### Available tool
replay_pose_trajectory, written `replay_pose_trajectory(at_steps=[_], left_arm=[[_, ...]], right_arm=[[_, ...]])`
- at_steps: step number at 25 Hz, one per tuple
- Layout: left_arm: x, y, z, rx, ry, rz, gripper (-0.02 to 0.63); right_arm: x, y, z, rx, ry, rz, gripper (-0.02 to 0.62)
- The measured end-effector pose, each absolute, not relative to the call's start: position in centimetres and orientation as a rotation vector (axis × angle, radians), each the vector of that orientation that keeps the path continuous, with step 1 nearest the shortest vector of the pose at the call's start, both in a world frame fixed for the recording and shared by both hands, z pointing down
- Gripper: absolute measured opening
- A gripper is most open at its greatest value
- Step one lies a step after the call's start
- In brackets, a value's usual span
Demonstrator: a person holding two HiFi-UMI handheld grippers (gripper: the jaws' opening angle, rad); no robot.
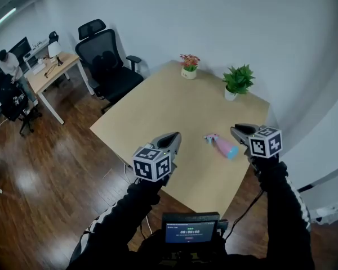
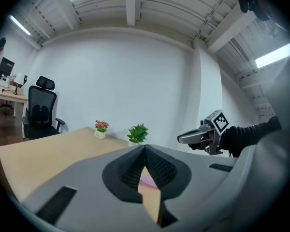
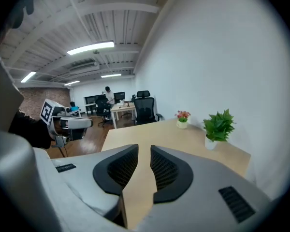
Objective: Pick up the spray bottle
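Observation:
A pink spray bottle [image 1: 224,145] with a blue end lies on its side on the light wooden table [image 1: 169,106], near the front right edge. My left gripper [image 1: 174,135] hovers to its left, jaws together at the tips with nothing held. In the left gripper view a pink sliver of the bottle [image 2: 147,179] shows below the touching tips of the left gripper [image 2: 145,148]. My right gripper [image 1: 235,130] hangs just right of the bottle, apart from it. In its own view the right gripper [image 3: 145,149] has a narrow gap between the pads, with only tabletop behind.
A small flower pot [image 1: 188,66] and a green potted plant [image 1: 237,82] stand at the table's far edge by the white wall. A black office chair [image 1: 107,61] sits at the far left corner. Beyond it, a person sits at a desk [image 1: 50,69].

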State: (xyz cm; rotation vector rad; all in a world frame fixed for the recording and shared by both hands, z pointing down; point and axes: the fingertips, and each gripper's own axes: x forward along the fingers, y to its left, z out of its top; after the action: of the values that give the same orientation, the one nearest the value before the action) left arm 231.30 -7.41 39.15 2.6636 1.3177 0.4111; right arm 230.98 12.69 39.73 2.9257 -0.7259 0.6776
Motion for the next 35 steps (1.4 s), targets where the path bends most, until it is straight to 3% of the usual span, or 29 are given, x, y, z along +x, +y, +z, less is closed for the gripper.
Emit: replay_pose_trajectory(at_steps=[4,6,8,11,14,16,19,21,35], left_arm=[[235.7,-3.2,43.2,2.689,1.266,0.567,0.000],[237.4,-1.2,45.2,2.692,1.226,0.626,0.002],[239.3,0.5,46.9,2.683,1.183,0.671,0.008],[241.8,2.6,49.6,2.655,1.147,0.739,0.008],[244.3,4.1,52.1,2.645,1.116,0.801,0.010],[245.9,5.0,53.8,2.631,1.091,0.837,0.036],[248.0,5.8,56.7,2.590,1.033,0.903,0.052],[249.3,6.3,59.0,2.581,1.006,0.965,0.069],[253.6,8.8,68.8,2.595,0.975,1.176,0.069]], right_arm=[[235.9,17.2,44.2,2.916,-0.754,0.858,0.068],[238.0,19.2,46.8,2.884,-0.776,0.949,0.115],[240.0,20.6,49.7,2.850,-0.800,1.045,0.114],[242.6,21.9,54.0,2.772,-0.825,1.199,0.221],[245.2,22.8,57.9,2.677,-0.834,1.332,0.221],[246.5,23.4,60.5,2.623,-0.836,1.432,0.304],[248.5,24.5,64.0,2.556,-0.785,1.548,0.315],[249.5,25.1,66.4,2.483,-0.777,1.628,0.367],[252.2,26.0,77.9,2.192,-0.746,1.936,0.371]])
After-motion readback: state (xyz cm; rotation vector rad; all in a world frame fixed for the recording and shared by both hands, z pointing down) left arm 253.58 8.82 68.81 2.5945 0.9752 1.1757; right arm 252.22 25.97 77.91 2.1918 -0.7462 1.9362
